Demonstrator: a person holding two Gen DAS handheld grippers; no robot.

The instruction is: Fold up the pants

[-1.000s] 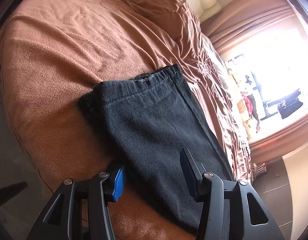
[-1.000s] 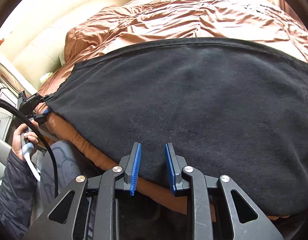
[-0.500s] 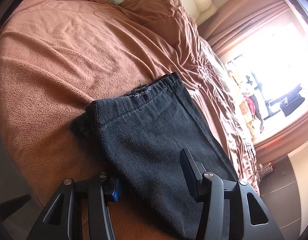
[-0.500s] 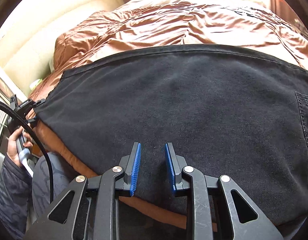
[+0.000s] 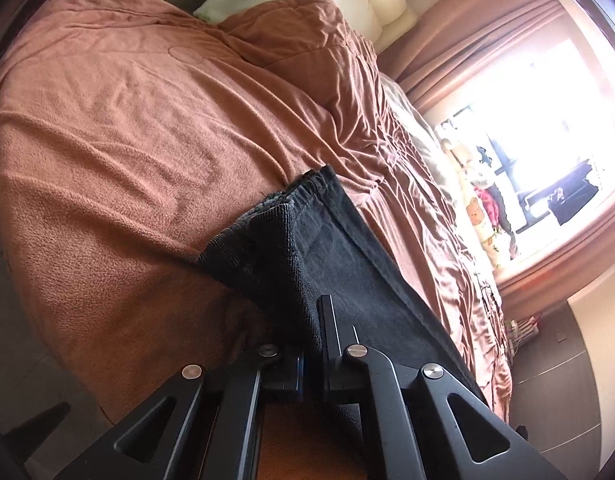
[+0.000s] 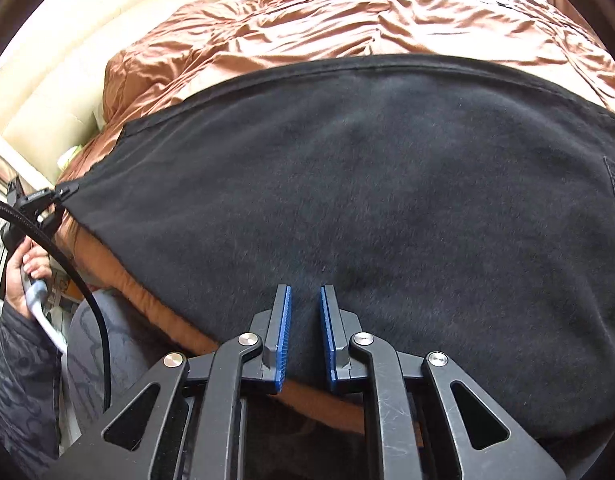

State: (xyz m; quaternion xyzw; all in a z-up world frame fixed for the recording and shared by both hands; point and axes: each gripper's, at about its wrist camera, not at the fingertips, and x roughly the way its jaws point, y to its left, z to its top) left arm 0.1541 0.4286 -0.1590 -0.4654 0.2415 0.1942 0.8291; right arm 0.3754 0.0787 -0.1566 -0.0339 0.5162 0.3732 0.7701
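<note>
In the left wrist view we see 1 pair of black pants lying on the brown blanket, at its near edge. Our left gripper has just clamped shut on the near hem of the pants, and that corner stands pulled up off the blanket. We can read no writing here.

In the right wrist view the pants spread wide over the blanket. Our right gripper has just been narrowing; its 2 blue pads stand slightly apart over the near edge of the pants, pressing nothing. At the far left corner of the pants the left gripper pinches cloth; its label is too small to read.
</note>
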